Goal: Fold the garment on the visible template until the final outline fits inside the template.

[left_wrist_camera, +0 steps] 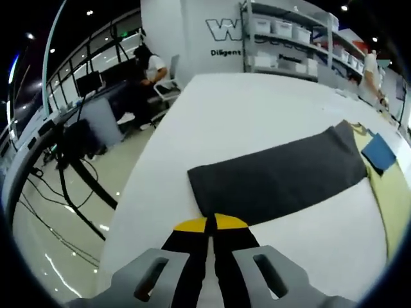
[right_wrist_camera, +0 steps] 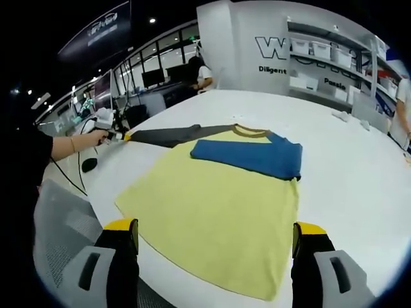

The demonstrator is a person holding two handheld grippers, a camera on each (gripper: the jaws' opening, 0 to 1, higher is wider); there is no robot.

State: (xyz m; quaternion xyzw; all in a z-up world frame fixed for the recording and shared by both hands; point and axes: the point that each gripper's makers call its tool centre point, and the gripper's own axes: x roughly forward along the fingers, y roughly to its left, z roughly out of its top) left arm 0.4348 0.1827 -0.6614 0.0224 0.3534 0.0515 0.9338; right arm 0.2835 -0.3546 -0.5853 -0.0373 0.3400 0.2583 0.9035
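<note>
Left gripper (left_wrist_camera: 210,224) has its yellow-tipped jaws closed together at the cuff end of the dark grey long sleeve (left_wrist_camera: 279,174). The cloth edge goes between the tips, so I judge that it pinches the cuff. In the right gripper view the same tool shows far off, at the left (right_wrist_camera: 119,136), held by a person's hand (right_wrist_camera: 95,138), with the sleeve stretched out straight from it.

Right gripper (right_wrist_camera: 215,236) stands wide open and holds nothing; its two jaws are on either side of the lower hem.

The soft yellow long-sleeved shirt with dark collar (right_wrist_camera: 218,212) lies flat on the white table (right_wrist_camera: 347,186). Its other sleeve, blue (right_wrist_camera: 247,156), is already folded across the chest. I cannot make out a template outline under the cloth.

This garment looks light and limp, with no stiffness, so it will sag and wrinkle if it is lifted by one point only. The table seems smooth, so the body may slide when the sleeve is pulled. A good hold is the cuff for bringing the grey sleeve over the chest, and afterwards the two hem corners for folding the body upward.
</note>
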